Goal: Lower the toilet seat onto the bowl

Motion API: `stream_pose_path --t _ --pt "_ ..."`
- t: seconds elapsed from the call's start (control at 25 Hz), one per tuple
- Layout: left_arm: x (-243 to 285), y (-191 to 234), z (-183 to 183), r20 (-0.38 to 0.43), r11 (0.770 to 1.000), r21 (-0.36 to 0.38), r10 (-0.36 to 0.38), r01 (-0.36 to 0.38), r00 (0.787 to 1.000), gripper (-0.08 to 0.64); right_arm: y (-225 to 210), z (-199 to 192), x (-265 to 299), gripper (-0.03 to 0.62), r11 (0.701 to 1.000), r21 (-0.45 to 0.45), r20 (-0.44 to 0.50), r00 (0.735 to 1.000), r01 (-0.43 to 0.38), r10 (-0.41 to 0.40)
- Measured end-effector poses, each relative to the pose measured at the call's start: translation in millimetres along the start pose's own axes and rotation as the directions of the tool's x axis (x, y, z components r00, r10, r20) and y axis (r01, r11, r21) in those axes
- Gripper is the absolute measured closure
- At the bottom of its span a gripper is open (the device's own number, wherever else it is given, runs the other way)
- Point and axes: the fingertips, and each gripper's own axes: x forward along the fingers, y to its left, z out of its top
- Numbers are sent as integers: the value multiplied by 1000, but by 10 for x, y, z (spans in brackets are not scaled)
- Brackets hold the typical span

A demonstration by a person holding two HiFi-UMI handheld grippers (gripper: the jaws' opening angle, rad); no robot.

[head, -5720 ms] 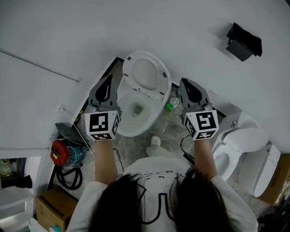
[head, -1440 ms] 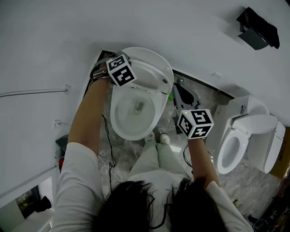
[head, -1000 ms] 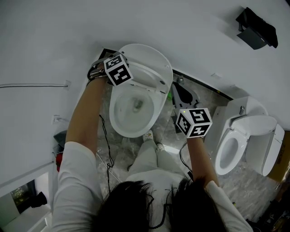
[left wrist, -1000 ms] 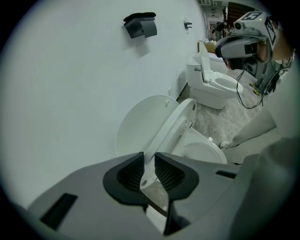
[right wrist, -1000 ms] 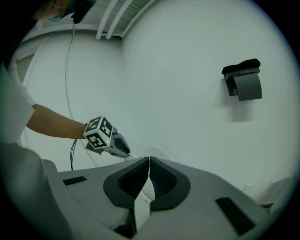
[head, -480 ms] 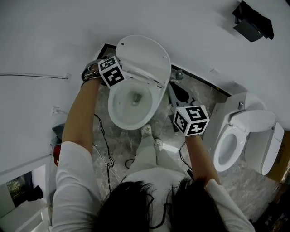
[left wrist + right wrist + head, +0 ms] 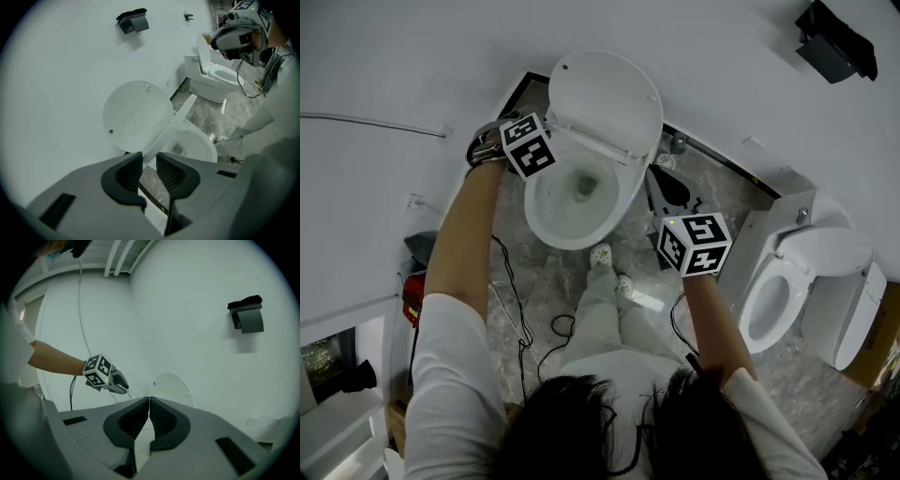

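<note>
The left gripper's (image 7: 149, 161) jaws have just been opened, with nothing pinched. The toilet seat (image 7: 176, 119) is seen tilted up, edge-on, just ahead of its fingertips. The right gripper (image 7: 149, 404) is shut and farther off.

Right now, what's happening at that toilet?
A person is lowering the white plastic toilet seat with the left tongs. The seat stands tilted between the raised round white lid and the white ceramic bowl, not yet down. The left tongs' jaws have just been opening; the seat's edge sits at their tips, unclamped. The right tongs hang shut and empty beside the toilet.
</note>
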Motion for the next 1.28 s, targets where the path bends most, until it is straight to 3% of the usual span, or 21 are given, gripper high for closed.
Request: stream_pose_path --t 0.28,0.48,0.64,1.04,1.28 --pt "-12 -146 -135 -9 998 -38 57 -57 998 465 45 -208 -107 563 1000 3 -8 1000 -19 19" --pt "-14 -271 -251 -38 997 -21 70 -71 997 463 3 -382 -190 563 1000 20 -19 1000 -18 18" --pt "-23 -332 -303 -34 993 -68 91 -93 995 463 -39 -505 -213 563 1000 19 -41 999 -17 18" --pt "-6 -449 -418 -52 999 -26 45 -46 998 457 91 -757 -80 563 998 55 -81 996 -33 37" --pt "-2 -559 -502 -49 1000 12 3 -2 999 453 130 -832 -32 563 997 76 -86 996 -3 10"
